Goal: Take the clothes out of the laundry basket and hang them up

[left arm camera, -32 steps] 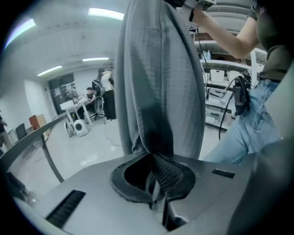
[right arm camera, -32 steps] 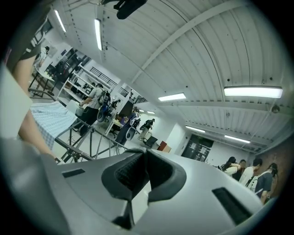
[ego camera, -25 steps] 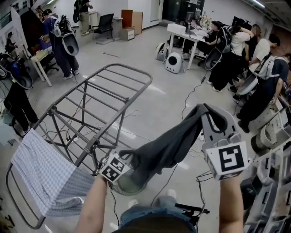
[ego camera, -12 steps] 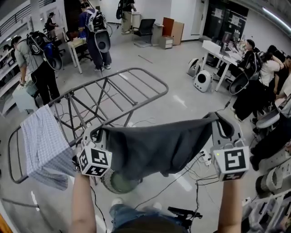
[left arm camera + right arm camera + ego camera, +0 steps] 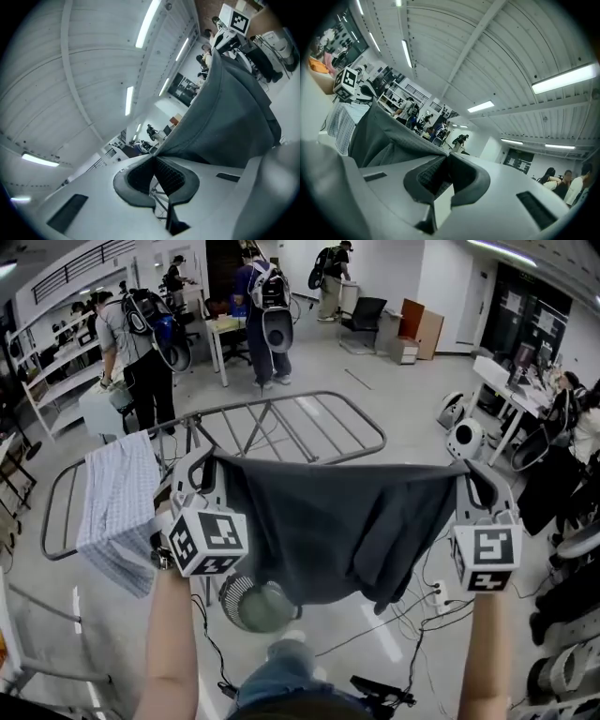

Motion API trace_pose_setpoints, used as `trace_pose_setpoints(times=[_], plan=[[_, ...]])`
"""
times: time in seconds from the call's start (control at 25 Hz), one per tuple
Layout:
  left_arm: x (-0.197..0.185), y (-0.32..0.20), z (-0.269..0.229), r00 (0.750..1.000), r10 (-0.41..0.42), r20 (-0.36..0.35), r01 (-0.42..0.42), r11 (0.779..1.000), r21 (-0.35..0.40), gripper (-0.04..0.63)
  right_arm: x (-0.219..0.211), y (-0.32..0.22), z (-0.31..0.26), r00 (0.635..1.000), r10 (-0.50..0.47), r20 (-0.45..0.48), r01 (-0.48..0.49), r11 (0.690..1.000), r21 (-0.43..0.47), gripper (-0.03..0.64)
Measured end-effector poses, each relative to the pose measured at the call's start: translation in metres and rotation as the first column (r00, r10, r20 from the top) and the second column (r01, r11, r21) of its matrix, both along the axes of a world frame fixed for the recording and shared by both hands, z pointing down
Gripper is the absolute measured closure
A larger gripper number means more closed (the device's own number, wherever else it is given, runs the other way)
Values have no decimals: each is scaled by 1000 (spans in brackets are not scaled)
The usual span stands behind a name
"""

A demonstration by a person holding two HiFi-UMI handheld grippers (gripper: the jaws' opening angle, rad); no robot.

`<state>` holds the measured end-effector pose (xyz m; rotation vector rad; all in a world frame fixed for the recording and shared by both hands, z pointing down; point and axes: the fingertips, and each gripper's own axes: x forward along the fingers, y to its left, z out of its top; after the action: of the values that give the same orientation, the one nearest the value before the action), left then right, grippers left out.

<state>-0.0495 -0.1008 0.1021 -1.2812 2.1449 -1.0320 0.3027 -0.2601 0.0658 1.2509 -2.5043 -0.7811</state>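
Garment: the dark grey garment hangs spread in the air between both tongs, its top edge taut, in front of the drying rack's near rail and touching no bar as far as I can see.
Left gripper: jaws together on the garment's left top corner, with cloth pinched between the pads.
Right gripper: clamped the same way on the right top corner.
Slip risk: each pinch holds only a thin fold. Pulling the corners further apart could probably drag one out, and the garment would swing down from the other.
Drying rack: the bars are bare across the middle and at the far end.
Snag risk: a hem carried too low may catch the near rail and bunch up or shove the rack.
Checked cloth: it is draped over the rack's left end. Laying the garment too far left would overlap it.
Floor: a round meshed thing and cables lie below the hem, where a dropped garment would land.
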Motion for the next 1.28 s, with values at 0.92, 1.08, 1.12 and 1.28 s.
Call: trace_pose_setpoints(times=[0.92,1.08,1.12,1.28], plan=[[-3,-69,-48,979,-112,170,103,993,58,592,-40,-131,-15,999,-42,-17,43,998,42,611],[-27,-100,-45,964,-189,188,177,981,75,592,-73,-175,-9,996,-65,-58,69,996,63,611],[-34,-107,-45,961,-204,186,193,978,78,592,-84,-185,-7,995,-75,-71,80,994,68,611],[-66,-128,-45,952,-259,165,247,965,86,592,-131,-221,-4,986,-132,-98,139,988,68,611]])
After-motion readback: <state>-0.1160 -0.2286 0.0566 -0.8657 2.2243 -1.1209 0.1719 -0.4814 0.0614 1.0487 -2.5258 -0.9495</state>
